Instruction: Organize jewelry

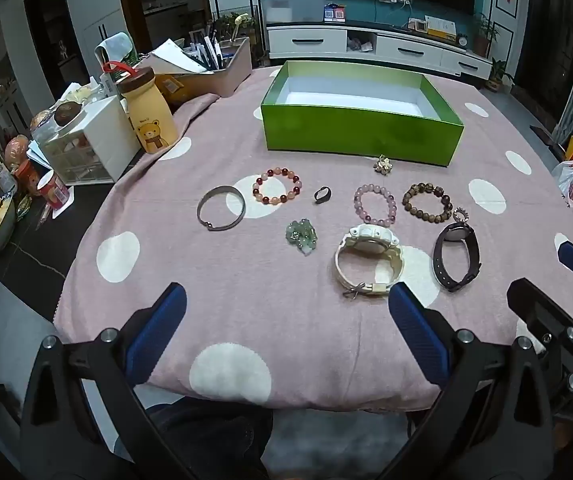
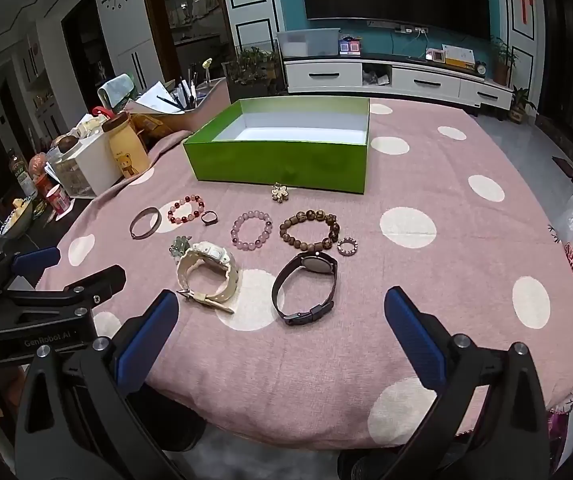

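Jaws: both pairs stand spread wide with nothing between them; the left gripper (image 1: 286,312) and the right gripper (image 2: 282,312) hang over the near edge of the bench (image 1: 286,344), angled down at the jewelry.
Step in hand: judged from the layout, the very start; nothing is picked up and every piece lies on the pink dotted cloth.
Left side of bench: a grey metal bangle (image 1: 220,208) lies nearest the left edge, a red-and-pink bead bracelet (image 1: 277,185) just beside it, then a small black ring (image 1: 322,195), with a green jade charm (image 1: 301,236) nearer the front edge.
Middle: a lilac bead bracelet (image 1: 374,205), with a white watch (image 1: 368,258) just in front of it.
Right side: a brown wooden bead bracelet (image 2: 309,229), a small beaded ring (image 2: 347,246) beside it, and a dark watch (image 2: 304,288) toward the near edge.
By the box: a small gold flower piece (image 1: 382,164) sits just in front of the box's near wall.
Container: a green box (image 1: 360,136), lidless, stands toward the far edge; its white floor looks bare.
Next move, as I judge it: lower one gripper over a near piece, likely a watch, straddle its band, close, and carry it into the box.
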`<move>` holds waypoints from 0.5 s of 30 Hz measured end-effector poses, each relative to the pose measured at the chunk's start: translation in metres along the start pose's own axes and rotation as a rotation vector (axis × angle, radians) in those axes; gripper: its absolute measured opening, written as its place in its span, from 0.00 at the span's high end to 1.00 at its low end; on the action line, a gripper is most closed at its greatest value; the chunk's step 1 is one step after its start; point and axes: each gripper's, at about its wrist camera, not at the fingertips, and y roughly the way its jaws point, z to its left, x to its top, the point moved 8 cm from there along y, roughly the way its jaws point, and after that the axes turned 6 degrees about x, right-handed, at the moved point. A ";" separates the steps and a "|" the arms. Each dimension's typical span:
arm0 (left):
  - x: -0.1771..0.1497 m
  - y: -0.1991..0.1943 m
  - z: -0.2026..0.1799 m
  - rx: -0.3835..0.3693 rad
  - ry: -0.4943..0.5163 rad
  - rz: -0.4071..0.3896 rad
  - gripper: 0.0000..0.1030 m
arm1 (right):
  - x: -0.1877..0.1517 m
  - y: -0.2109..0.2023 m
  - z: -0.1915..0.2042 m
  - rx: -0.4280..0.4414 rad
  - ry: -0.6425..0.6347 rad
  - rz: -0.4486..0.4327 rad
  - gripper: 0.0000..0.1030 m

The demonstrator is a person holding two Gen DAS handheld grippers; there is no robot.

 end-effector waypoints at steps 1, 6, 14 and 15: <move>0.000 0.000 0.000 -0.002 -0.001 0.000 0.02 | 0.000 -0.001 0.000 -0.001 -0.002 -0.001 0.01; 0.004 -0.006 0.002 -0.005 0.003 -0.005 0.02 | 0.001 -0.002 0.001 -0.003 0.000 0.000 0.01; 0.004 -0.013 0.002 0.002 0.000 -0.020 0.02 | 0.009 -0.008 0.005 -0.009 0.000 -0.006 0.01; 0.004 -0.013 0.002 0.002 -0.001 -0.020 0.02 | 0.006 -0.006 0.004 -0.007 -0.004 -0.008 0.01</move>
